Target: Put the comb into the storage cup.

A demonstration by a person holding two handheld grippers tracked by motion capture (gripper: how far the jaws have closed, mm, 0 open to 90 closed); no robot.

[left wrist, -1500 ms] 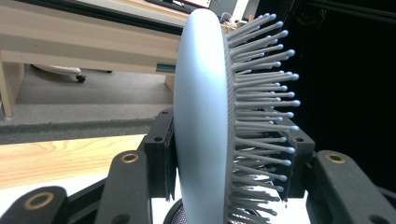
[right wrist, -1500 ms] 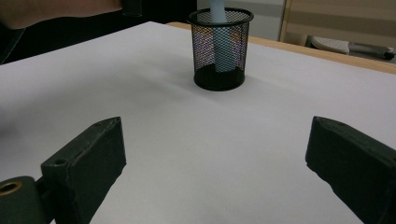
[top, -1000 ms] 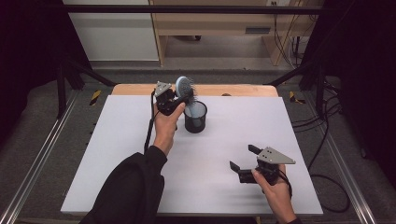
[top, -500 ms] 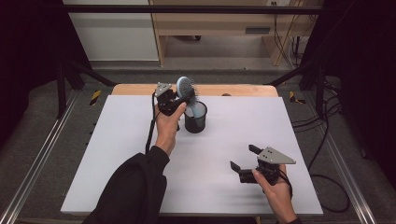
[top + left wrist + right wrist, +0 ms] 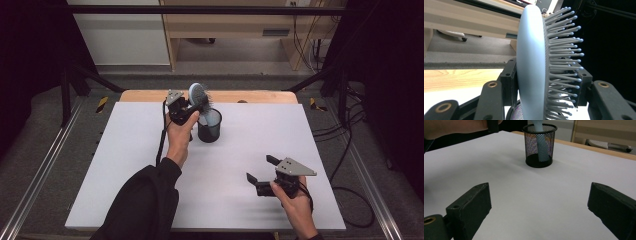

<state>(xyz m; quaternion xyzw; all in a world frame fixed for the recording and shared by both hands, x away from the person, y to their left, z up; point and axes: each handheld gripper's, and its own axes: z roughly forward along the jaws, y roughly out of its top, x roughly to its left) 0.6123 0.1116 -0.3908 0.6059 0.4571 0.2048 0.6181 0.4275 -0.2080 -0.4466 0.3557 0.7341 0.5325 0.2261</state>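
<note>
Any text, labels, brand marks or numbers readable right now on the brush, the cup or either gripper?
None readable.
hairbrush: plain pale blue back, no print.
mesh cup: bare black mesh, no label.
left gripper and right gripper: black jaws, no markings legible.

A large white sheet (image 5: 125,175) covers the table, with a light wooden board edge (image 5: 260,96) showing along its far side. Beyond it stands a pale wooden cabinet (image 5: 235,32) on grey carpet (image 5: 60,165), and black cables (image 5: 350,150) trail down the right side.
</note>
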